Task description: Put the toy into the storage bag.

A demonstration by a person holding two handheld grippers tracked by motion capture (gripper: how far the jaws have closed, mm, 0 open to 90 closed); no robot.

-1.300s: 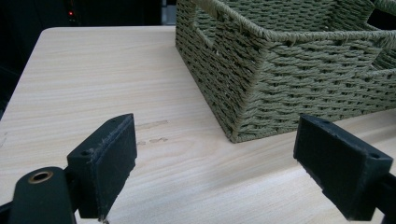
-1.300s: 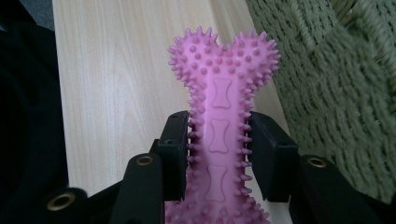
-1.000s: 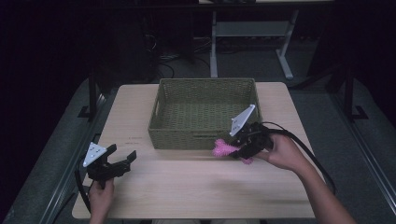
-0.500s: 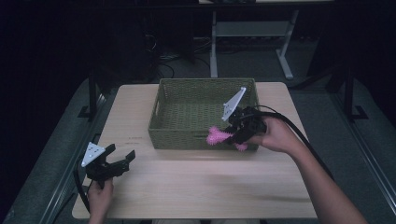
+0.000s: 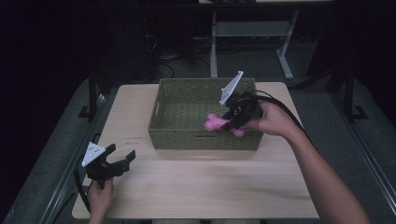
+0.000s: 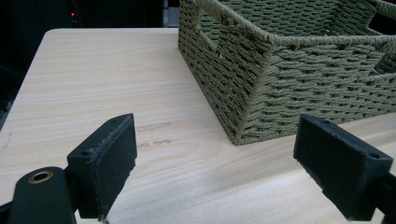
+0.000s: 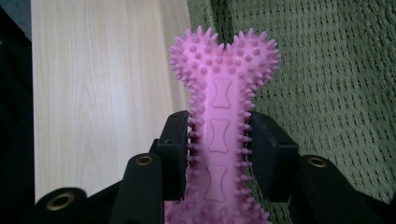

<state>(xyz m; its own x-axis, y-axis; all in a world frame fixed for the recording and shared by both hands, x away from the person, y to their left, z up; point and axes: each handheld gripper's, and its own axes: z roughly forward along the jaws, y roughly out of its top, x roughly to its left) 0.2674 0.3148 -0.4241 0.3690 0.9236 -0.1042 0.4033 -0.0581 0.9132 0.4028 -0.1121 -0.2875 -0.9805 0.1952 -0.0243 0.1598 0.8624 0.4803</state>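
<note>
Pointing leftward over basket (image 5: 177, 122): bone toy (image 5: 215, 123)

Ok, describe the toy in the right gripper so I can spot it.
Find the green woven basket on the table. Over its near right corner, the right gripper clamps a bone toy: bright pink, covered in spikes, the one vivid colour here.

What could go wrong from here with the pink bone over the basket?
The right gripper clamps the spiky pink bone only on its narrow shaft, so the toy may pivot or slip. In the high view it sits at the basket's front rim, so an early release could drop it on the table. The cable might snag the rim.
</note>
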